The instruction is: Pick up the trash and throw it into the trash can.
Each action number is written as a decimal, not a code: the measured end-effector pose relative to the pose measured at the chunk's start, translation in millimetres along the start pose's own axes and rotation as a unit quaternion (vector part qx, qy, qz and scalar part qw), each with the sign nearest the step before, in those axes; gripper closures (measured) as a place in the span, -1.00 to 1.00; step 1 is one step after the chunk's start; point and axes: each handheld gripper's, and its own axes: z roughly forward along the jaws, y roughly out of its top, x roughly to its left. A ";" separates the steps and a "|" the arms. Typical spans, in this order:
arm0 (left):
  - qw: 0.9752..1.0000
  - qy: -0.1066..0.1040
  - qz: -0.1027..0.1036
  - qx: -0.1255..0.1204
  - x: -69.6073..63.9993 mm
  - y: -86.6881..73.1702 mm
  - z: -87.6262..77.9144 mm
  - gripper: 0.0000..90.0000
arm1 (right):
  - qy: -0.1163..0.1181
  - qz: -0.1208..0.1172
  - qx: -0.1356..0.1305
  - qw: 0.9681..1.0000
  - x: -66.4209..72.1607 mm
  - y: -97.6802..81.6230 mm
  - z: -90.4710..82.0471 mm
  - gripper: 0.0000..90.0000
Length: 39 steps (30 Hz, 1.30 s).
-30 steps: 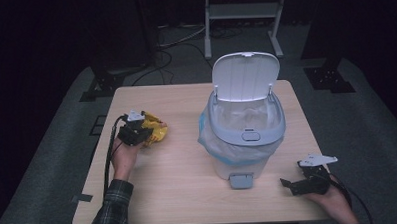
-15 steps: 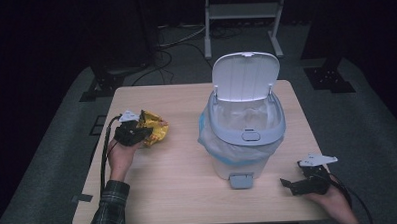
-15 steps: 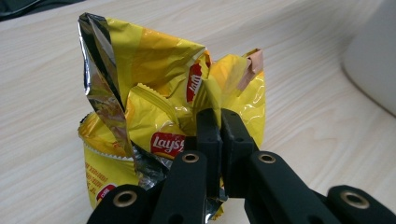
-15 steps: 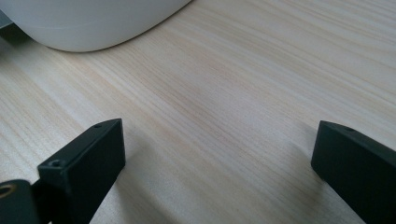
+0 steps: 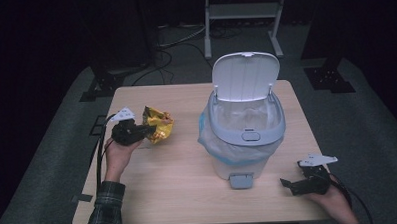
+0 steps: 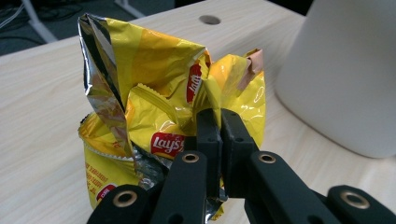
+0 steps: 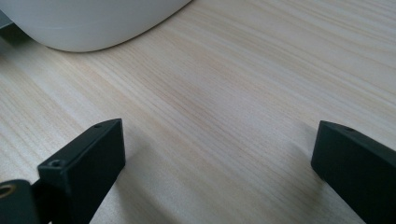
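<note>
A crumpled yellow chip bag (image 5: 158, 124) (image 6: 154, 102) hangs just above the left part of the wooden table (image 5: 169, 193). My left gripper (image 5: 146, 130) (image 6: 217, 119) is shut on a fold of it. A white pedal bin (image 5: 243, 135) with a plastic liner stands mid-table, lid (image 5: 244, 75) raised; its pale wall (image 6: 345, 74) rises to the right of the bag. My right gripper (image 5: 287, 184) (image 7: 217, 154) rests on the table near the front right corner, jaws wide apart over bare wood, beside the bin's base (image 7: 88, 23).
The bin's grey pedal (image 5: 241, 180) points toward the front edge. A metal stand (image 5: 243, 15) and cables (image 5: 179, 40) lie on the dark floor behind the table. A round hole (image 6: 209, 19) marks the tabletop behind the bag.
My left gripper has lifted the chip bag a little off the table and carried it slightly toward the bin. The right gripper has stayed put.
</note>
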 end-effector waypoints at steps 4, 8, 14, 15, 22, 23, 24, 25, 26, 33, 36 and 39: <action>1.000 -0.012 0.002 -0.010 -2.2 3.6 -3.1 0.95 | 0.000 0.000 0.000 1.000 0.0 0.0 0.0 -0.96; 0.999 -0.029 0.002 -0.022 -4.1 7.4 -7.5 0.95 | 0.000 0.000 0.000 1.000 0.0 0.0 0.0 -0.96; 0.998 -0.053 0.004 -0.036 -7.4 13.0 -13.1 0.95 | 0.000 0.000 0.000 1.000 0.0 0.0 0.0 -0.96; 0.997 -0.060 0.006 -0.042 -9.1 15.4 -15.4 0.95 | 0.000 0.000 0.000 1.000 0.0 0.0 0.0 -0.96; 0.995 -0.078 0.012 -0.060 -15.3 23.8 -23.5 0.95 | 0.000 0.000 0.000 1.000 0.0 0.0 0.0 -0.96; 0.994 -0.083 0.014 -0.064 -17.7 26.6 -25.8 0.94 | 0.000 0.000 0.000 1.000 0.0 0.0 0.0 -0.96; 0.994 -0.087 0.015 -0.066 -18.8 28.0 -27.2 0.94 | 0.000 0.000 0.000 1.000 0.0 0.0 0.0 -0.96; 0.994 -0.087 0.015 -0.066 -18.8 28.0 -27.2 0.94 | 0.000 0.000 0.000 1.000 0.0 0.0 0.0 -0.96; 0.993 -0.092 0.014 -0.071 -20.6 29.7 -28.3 0.94 | 0.000 0.000 0.000 1.000 0.0 0.0 0.0 -0.96; 0.989 -0.115 0.018 -0.087 -30.4 43.0 -38.1 0.94 | 0.000 0.000 0.000 1.000 0.0 0.0 0.0 -0.96; 0.988 -0.120 0.023 -0.091 -33.4 47.0 -41.1 0.94 | 0.000 0.000 0.000 1.000 0.0 0.0 0.0 -0.96; 0.987 -0.127 0.029 -0.095 -38.2 52.2 -45.5 0.94 | 0.000 0.000 0.000 1.000 0.0 0.0 0.0 -0.96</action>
